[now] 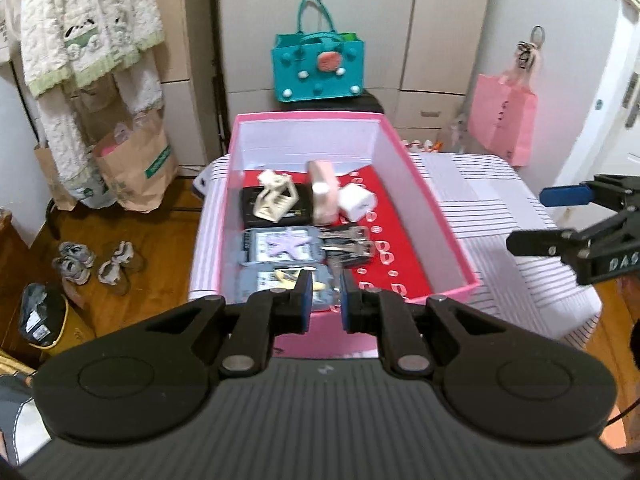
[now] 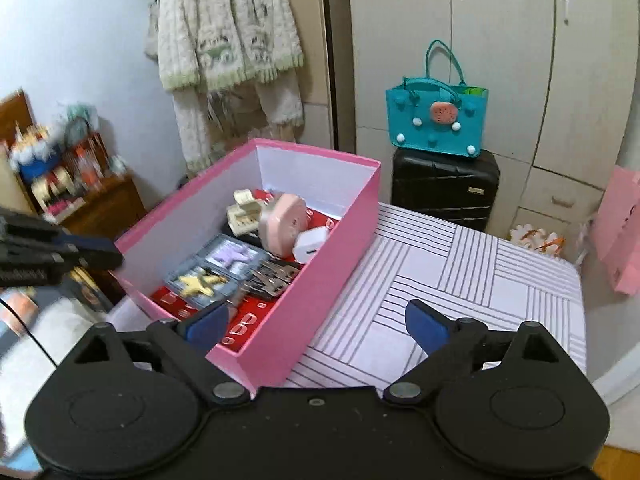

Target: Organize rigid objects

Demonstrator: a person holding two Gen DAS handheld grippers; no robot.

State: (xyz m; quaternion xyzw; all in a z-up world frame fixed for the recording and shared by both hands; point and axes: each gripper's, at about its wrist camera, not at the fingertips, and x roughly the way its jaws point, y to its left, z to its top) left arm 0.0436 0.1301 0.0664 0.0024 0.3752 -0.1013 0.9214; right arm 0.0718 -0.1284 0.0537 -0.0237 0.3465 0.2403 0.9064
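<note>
A pink box [image 1: 436, 216] [image 2: 320, 280] stands on a striped table. It holds a pink round device [image 1: 322, 196] [image 2: 282, 218], a white charger cube [image 1: 357, 201] [image 2: 310, 246], a cream clip [image 1: 276, 196] [image 2: 244, 216], two grey cases with star shapes [image 1: 282, 246] [image 2: 218, 270] and metal clips [image 1: 348, 242] [image 2: 272, 278]. My left gripper [image 1: 325, 304] hovers at the box's near end, jaws nearly closed with a narrow gap, empty. My right gripper [image 2: 316, 326] is open and empty over the box's near corner; it also shows in the left wrist view [image 1: 532, 216].
The striped table [image 2: 460, 272] extends right of the box. A teal bag [image 2: 436, 120] sits on a black suitcase [image 2: 444, 188] behind. A pink paper bag [image 1: 502, 120] hangs right. Shoes [image 1: 96, 264] and paper bags [image 1: 132, 168] lie on the floor at left.
</note>
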